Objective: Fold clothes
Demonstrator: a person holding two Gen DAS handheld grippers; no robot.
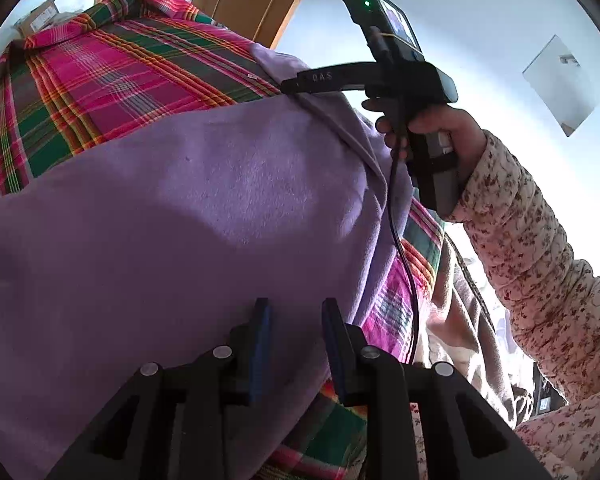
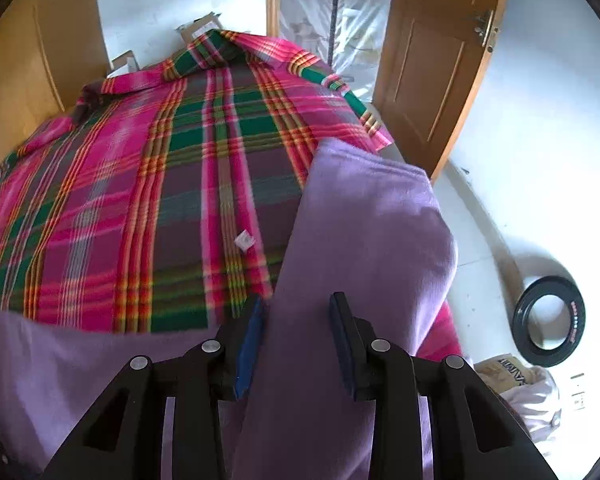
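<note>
Mid-fold: my left tool (image 1: 296,308) and right tool (image 2: 298,304) each stand part open, purple garment (image 2: 364,240) between the fingers, grip unclear. Garment lies over the plaid blanket (image 2: 140,200) ahead of both tools. Next: carry the edge across and flatten.

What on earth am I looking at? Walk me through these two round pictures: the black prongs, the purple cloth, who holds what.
No robot here: a person holds a handheld gripper in each hand. Each round picture comes from a fisheye camera on one gripper, looking along its two fingers.

In the left wrist view, the left gripper sits over the purple garment. Across it you see the person's right hand, in a floral sleeve, with the other tool touching the garment's far edge.

The right wrist view shows the right gripper, fingers apart around a purple fold. The garment lies on a plaid blanket. A black ring lies on the floor.
</note>
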